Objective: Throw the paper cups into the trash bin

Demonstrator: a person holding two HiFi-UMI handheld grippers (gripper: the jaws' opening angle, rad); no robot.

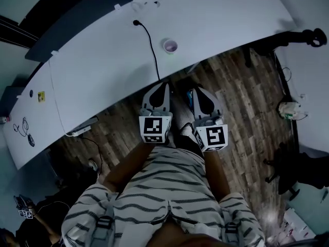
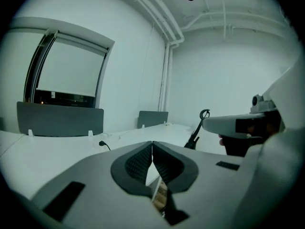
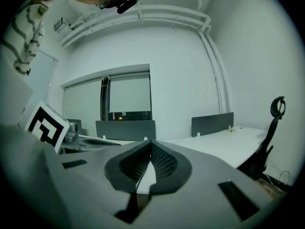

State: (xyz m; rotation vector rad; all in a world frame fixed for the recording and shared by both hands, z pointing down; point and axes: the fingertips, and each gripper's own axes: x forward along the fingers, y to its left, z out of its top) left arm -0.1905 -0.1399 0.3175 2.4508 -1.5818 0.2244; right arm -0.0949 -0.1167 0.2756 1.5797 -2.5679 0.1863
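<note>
Cup (image 1: 170,46): sitting upright on the desk (image 1: 103,60) near its front edge, beyond both grippers and touching neither.
Cable (image 1: 150,48): running across the desk just left of the cup and dropping over the edge.
Left gripper (image 2: 152,147): jaws meeting at the tips and gripping nothing, pointing over the desk.
Right gripper (image 3: 151,144): jaws likewise pressing together, nothing between them, hanging beside the left one in front of the person's body.
Risk, closed jaws: if either gripper is reaching the cup with its jaws together, it is likely knocking the cup over or pushing it along the desk rather than taking it.
Risk, squeeze: a paper cup is probably giving way easily, so a hard pinch on the rim may be crushing it or letting it slip.
Risk, cable: coming in from the left may be snagging the cable and dragging it into the cup.
Risk, contents: the cup's inside is showing a pinkish tint; whether anything is in it to spill cannot be told.
Hidden, cup: neither gripper view is showing it; only the head view is.
Hidden, bin: no view is showing it clearly; a pale thing (image 1: 290,109) on the floor at the right is too small to name.
</note>
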